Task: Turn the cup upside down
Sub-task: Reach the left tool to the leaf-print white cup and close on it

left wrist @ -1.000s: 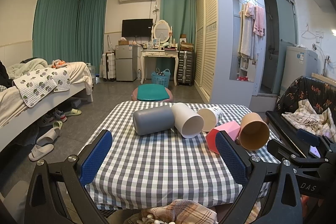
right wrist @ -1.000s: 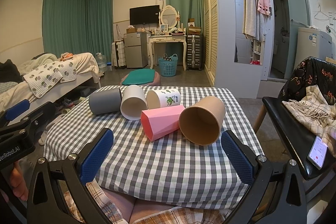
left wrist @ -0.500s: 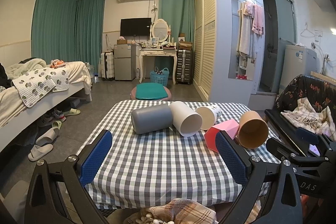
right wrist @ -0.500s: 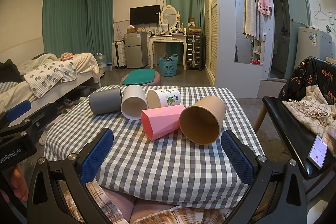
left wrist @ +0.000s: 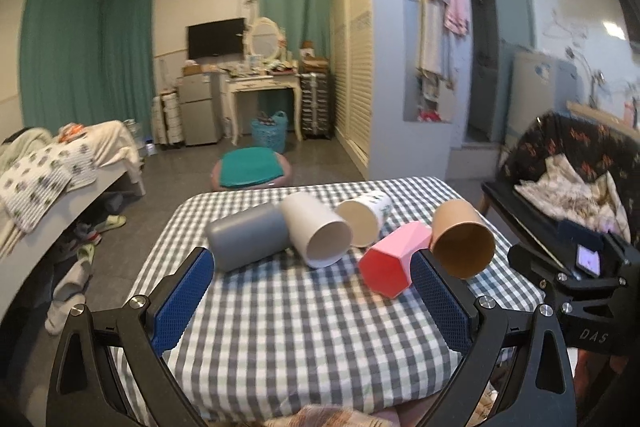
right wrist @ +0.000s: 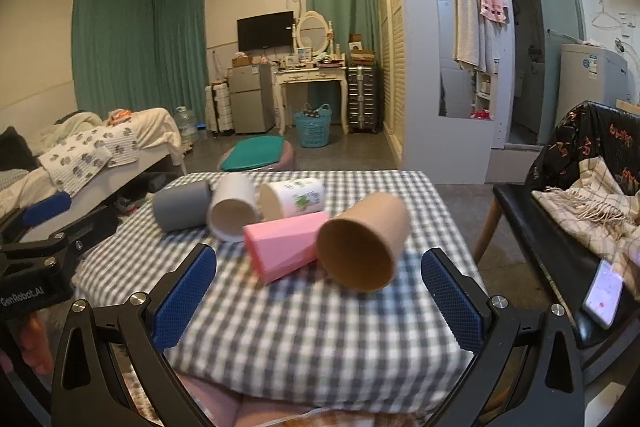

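Several cups lie on their sides in a row on the checked table: a grey cup, a white cup, a white printed cup, a pink faceted cup and a tan cup. My left gripper is open and empty, in front of the white and pink cups. My right gripper is open and empty, in front of the pink and tan cups.
A black chair with a plaid blanket stands right of the table, a phone on its seat. A bed lies to the left. A teal-cushioned stool stands behind the table.
Both grippers have moved forward toward the cups and tilted down a little. The cups have not moved. Both grippers stay open.
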Motion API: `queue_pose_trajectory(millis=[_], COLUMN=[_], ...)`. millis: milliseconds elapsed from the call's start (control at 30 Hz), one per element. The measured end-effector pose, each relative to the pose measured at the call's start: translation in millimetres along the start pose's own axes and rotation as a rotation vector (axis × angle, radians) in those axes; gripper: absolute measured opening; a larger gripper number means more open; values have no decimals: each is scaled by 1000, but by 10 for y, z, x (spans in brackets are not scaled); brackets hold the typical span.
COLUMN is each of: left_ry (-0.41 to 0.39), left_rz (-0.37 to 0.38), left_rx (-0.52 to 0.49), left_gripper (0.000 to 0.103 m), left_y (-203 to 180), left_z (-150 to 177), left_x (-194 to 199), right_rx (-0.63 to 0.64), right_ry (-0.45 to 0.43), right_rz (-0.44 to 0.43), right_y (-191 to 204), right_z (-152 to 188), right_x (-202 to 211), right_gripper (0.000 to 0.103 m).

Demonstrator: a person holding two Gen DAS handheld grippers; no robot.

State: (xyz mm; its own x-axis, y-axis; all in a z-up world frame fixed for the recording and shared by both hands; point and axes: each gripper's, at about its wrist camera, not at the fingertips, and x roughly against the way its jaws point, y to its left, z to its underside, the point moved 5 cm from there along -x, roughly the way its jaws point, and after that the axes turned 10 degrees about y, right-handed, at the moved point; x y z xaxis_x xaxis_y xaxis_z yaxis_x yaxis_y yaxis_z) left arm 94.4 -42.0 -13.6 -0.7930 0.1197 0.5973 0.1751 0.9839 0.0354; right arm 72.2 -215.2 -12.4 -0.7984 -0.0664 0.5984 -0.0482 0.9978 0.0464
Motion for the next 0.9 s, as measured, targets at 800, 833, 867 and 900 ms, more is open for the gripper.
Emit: queue_pose_trajectory(millis=[800,833,867,900], left_ry=[493,507,521,539], left_rz=[60,71,80,85], left_rx=[-355,-363,-365,-367], left_gripper=[100,100,100,100], left_y=[-769,-777,-776,-784], left_z=[-819,-821,-816,-808], left_x=[-2374,-2419,-2457,-2496], right_rx=[-82,-86,-88,-90], right_ry=[50,43,40,36], right_rz=[17,19,22,24], right_y=[-949,-971,-984,-986], right_z=[-1030,-1038,-1053,-1053], right_x=[-1209,-1244,-1276,-1303], right_gripper=[103,103,103,103])
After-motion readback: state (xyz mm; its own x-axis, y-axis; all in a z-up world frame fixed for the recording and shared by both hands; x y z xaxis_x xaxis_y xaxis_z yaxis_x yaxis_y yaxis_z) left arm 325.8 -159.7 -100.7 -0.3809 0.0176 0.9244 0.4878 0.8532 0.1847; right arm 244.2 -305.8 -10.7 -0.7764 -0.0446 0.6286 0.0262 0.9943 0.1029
